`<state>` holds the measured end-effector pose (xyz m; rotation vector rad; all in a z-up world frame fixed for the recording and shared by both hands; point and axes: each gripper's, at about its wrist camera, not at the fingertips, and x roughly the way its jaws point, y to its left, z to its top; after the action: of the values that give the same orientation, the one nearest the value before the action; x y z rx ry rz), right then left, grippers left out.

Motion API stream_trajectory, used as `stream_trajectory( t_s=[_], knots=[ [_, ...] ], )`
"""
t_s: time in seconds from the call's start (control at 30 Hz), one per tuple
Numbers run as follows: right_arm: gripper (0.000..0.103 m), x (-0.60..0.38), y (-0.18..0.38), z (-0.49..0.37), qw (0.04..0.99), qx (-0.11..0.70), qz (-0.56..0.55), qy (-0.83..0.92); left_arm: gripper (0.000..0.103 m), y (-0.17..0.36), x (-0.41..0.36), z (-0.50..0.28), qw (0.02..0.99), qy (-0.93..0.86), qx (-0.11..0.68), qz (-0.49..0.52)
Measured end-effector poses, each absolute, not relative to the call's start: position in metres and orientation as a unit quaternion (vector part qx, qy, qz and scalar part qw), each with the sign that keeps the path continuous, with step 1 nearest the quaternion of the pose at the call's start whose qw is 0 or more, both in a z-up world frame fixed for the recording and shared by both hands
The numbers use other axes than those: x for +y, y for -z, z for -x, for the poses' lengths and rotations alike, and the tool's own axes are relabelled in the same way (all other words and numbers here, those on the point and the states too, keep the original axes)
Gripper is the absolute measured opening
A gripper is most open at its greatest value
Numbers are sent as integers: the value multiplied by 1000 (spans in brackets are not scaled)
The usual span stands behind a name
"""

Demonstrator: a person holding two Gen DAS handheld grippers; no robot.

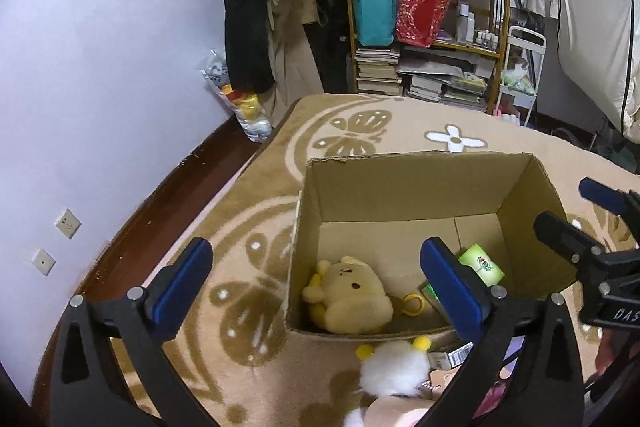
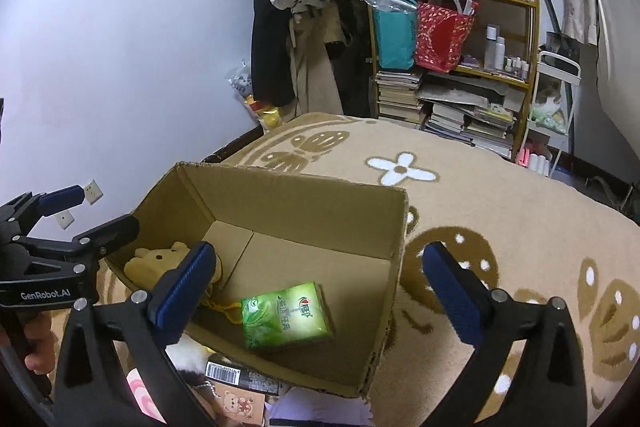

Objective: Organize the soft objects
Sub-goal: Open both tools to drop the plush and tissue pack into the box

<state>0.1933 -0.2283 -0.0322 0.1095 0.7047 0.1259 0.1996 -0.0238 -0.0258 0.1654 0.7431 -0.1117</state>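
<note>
An open cardboard box (image 1: 400,183) (image 2: 304,203) stands on the patterned rug. Inside lie a yellow plush bear (image 1: 348,293) (image 2: 154,261) with a yellow cord loop (image 1: 412,304) and a green tissue pack (image 2: 286,315) (image 1: 482,263). A white fluffy plush with yellow pompoms (image 1: 394,367) lies on the rug just in front of the box. My left gripper (image 1: 316,291) is open and empty above the box's near left corner. My right gripper (image 2: 320,293) is open and empty above the box's near right part; it also shows in the left wrist view (image 1: 576,211).
More small items lie in front of the box: a barcoded dark box (image 2: 240,375), a bear-print card (image 2: 240,403) and pink soft things (image 1: 404,413). A crowded bookshelf (image 1: 428,27), hanging coats (image 1: 248,7) and a white cart (image 1: 520,75) stand at the far wall.
</note>
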Motion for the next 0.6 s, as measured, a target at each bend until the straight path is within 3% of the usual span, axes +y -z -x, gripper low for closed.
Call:
stream_trajectory(
  t_s=[0.6],
  knots=[
    [103,-245,6,-151,935,335,-104,-52,103,-4,-11,-153,929,47,361,-60]
  ],
)
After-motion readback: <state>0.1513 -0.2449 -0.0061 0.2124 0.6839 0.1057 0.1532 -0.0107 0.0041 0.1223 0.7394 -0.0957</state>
